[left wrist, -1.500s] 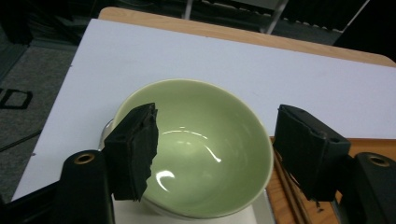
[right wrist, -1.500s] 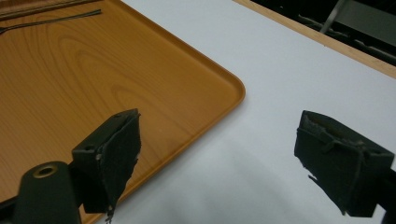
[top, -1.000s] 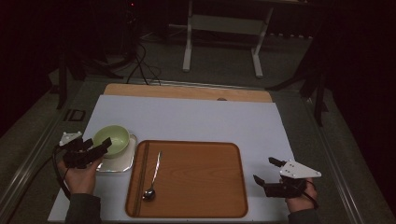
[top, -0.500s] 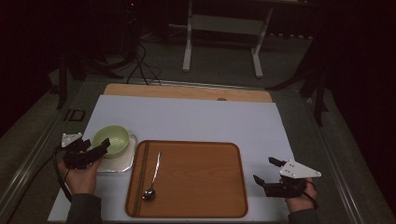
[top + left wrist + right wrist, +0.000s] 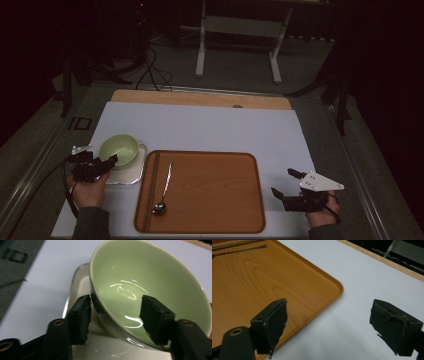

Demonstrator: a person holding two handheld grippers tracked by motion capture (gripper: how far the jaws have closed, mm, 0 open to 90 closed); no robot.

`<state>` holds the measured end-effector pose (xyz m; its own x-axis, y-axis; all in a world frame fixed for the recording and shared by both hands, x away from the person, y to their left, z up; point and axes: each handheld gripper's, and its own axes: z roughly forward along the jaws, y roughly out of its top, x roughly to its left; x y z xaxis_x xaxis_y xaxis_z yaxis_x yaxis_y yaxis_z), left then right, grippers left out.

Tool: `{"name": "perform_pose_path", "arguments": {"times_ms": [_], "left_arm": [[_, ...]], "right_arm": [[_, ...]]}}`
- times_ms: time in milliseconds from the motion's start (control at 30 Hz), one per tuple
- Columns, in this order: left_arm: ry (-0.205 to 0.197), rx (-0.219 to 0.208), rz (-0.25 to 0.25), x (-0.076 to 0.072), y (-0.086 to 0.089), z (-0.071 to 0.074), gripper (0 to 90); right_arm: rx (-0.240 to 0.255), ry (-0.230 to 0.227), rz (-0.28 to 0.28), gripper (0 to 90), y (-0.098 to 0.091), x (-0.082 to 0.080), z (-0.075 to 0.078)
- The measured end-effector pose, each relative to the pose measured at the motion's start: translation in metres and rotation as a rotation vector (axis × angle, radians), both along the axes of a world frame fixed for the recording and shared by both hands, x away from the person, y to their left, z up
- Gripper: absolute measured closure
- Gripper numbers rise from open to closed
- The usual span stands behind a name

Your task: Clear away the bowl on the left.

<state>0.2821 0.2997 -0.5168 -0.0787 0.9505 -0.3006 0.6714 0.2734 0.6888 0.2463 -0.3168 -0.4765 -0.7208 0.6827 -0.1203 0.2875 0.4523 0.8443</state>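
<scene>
A pale green bowl (image 5: pixel 119 149) stands on a small metal tray (image 5: pixel 127 175) at the table's left. My left gripper (image 5: pixel 107 162) is at the bowl's near rim. In the left gripper view one jaw is outside the bowl (image 5: pixel 150 285) and the other inside, with the rim between them. The jaws have just been closing, and a gap still shows at the inner pad (image 5: pixel 155 320). My right gripper (image 5: pixel 282 182) rests open at the table's right, with nothing between its jaws (image 5: pixel 329 322).
A wooden tray (image 5: pixel 210 200) lies in the middle, holding a spoon (image 5: pixel 165 187) and a thin dark pair of sticks (image 5: pixel 152 190) along its left side. Its corner (image 5: pixel 337 287) is just left of my right gripper. White table cover (image 5: pixel 210 130) stretches behind.
The left gripper has shifted a little at the bowl's rim. The right gripper and everything on the wooden tray have stayed put.
</scene>
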Motion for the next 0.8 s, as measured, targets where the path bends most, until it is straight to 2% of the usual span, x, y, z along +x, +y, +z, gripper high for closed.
{"name": "perform_pose_path", "arguments": {"times_ms": [67, 167, 267, 300, 333, 433, 533, 600, 800], "left_arm": [[0.011, -0.019, 0.007, 0.001, 0.001, -0.002, 46.5], [0.018, -0.078, 0.018, 0.000, 0.006, -0.004, 51.2], [0.027, -0.089, 0.020, -0.001, 0.008, -0.005, 58.6], [0.027, -0.089, 0.020, -0.001, 0.008, -0.005, 58.6], [0.061, -0.123, 0.016, 0.000, 0.010, -0.010, 63.2], [0.088, -0.120, 0.011, 0.001, 0.010, -0.013, 68.9], [0.107, -0.138, 0.011, 0.001, 0.011, -0.016, 74.3], [0.106, -0.169, 0.017, 0.001, 0.014, -0.017, 76.4], [0.088, -0.189, 0.019, -0.001, 0.014, -0.017, 80.5]], "right_arm": [[0.001, -0.001, 0.001, 14.4, 0.000, 0.000, 0.000], [0.000, 0.000, 0.000, 14.4, 0.000, 0.000, 0.000], [0.001, 0.000, 0.000, 14.4, 0.000, 0.000, 0.000], [0.001, 0.001, 0.000, 14.4, 0.000, 0.000, 0.000], [0.000, 0.001, 0.001, 14.4, 0.000, 0.000, 0.000], [0.000, 0.001, 0.001, 14.4, 0.000, 0.000, 0.000], [0.000, 0.002, 0.001, 14.4, 0.000, 0.000, 0.000], [0.000, 0.002, 0.002, 14.4, 0.000, 0.000, 0.000], [0.000, 0.002, 0.003, 14.4, 0.000, 0.000, 0.000]]}}
